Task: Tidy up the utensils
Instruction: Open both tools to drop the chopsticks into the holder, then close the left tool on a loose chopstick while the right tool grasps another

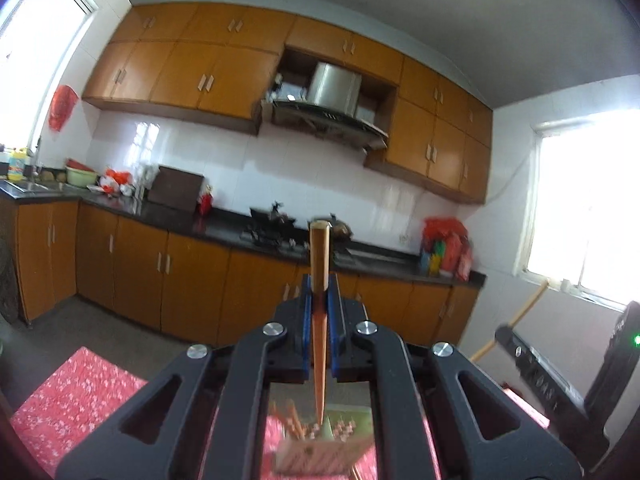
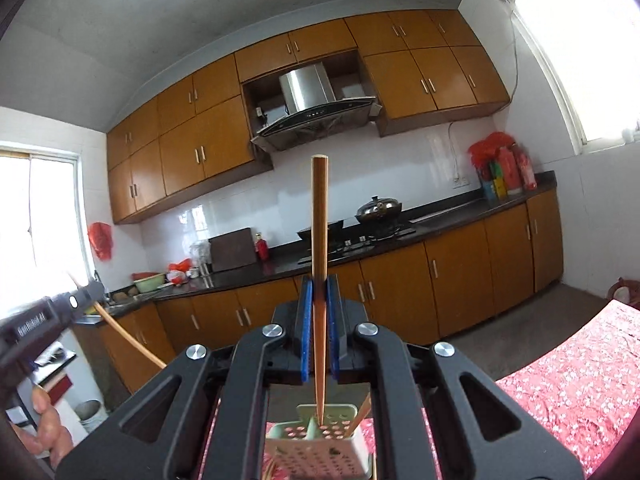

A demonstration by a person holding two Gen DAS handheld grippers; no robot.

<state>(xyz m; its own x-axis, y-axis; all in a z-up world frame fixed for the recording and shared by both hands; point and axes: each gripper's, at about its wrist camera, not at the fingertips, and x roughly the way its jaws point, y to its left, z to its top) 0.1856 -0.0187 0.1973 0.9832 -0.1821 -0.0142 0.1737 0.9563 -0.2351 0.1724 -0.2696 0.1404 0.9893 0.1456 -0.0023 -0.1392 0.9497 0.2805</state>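
Faintly, left claw (image 2: 86,292) lettering, blurred, unreadable

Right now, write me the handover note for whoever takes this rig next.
Left claw: shut on one wooden chopstick, held upright, thick end up.
Right claw: shut on a second chopstick, also upright.
Perforated utensil holder: on the red floral tablecloth, below both claws; one chopstick already leans inside it.
Done: both chopsticks are gripped and up in the air above the holder.
Left: lower each thin end into the holder, release, then check the table for strays.
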